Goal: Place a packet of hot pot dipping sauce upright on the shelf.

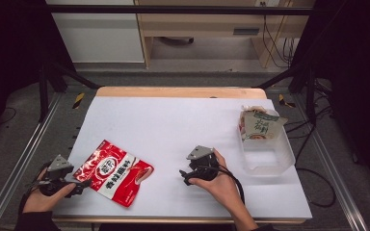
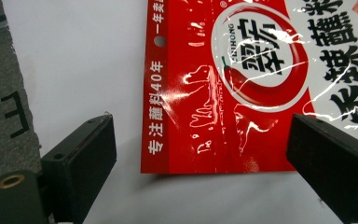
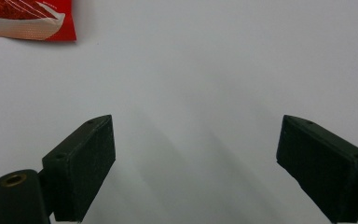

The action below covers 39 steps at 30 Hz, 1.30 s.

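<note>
A red and white snack bag (image 1: 114,172) lies flat on the white table (image 1: 173,125) at the front left. My left gripper (image 1: 79,185) is at the bag's left end, open. In the left gripper view its jaws stand wide apart just short of the bag's sealed edge (image 2: 223,93), not touching it. My right gripper (image 1: 183,175) is open near the table's front middle, to the right of the bag, with only bare table between its jaws (image 3: 196,154). A corner of the red bag (image 3: 28,21) shows at the top left of the right gripper view.
A clear plastic bin (image 1: 266,147) stands at the right side of the table, with a beige and green packet (image 1: 260,124) leaning in its far end. The floor lies beyond the table's left edge (image 2: 4,102).
</note>
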Available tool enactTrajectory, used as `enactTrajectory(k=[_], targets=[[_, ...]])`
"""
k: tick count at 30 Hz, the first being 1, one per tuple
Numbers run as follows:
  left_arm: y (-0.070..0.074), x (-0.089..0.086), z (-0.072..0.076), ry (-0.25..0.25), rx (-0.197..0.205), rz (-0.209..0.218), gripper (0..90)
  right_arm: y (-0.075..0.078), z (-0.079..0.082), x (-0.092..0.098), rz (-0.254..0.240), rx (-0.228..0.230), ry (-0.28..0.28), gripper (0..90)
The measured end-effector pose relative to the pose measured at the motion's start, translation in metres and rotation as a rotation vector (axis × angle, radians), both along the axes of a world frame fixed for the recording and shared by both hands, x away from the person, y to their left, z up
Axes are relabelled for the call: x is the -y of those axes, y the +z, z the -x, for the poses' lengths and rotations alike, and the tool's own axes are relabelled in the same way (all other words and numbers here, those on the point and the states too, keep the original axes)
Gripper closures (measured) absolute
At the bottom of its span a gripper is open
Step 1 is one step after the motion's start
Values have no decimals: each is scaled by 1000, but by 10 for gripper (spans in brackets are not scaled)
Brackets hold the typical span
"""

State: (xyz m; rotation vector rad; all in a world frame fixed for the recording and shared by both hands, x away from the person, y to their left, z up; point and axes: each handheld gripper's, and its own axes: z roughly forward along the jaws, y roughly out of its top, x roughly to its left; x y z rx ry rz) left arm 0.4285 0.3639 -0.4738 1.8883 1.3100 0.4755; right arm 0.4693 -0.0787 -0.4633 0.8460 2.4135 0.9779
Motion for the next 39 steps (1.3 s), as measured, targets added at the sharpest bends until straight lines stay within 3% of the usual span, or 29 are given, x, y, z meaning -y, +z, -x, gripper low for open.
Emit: enactTrajectory(k=[12, 24, 28, 31, 36, 39], targets=[[-2, 1, 0, -39, -48, -14, 100, -2, 0, -1, 7, -11, 7, 121], [3, 5, 2, -43, -29, 31, 160, -3, 0, -2, 10, -12, 12, 123], [7, 8, 4, -44, -16, 92, 215, -2, 0, -1, 13, -12, 12, 124], [8, 9, 4, -56, -34, 105, 274, -3, 0, -2, 10, -12, 14, 124], [8, 9, 2, -63, -57, 71, 379, -3, 0, -2, 12, -13, 13, 125], [7, 12, 0, -38, -47, 63, 494, -4, 0, -3, 15, -14, 15, 125]])
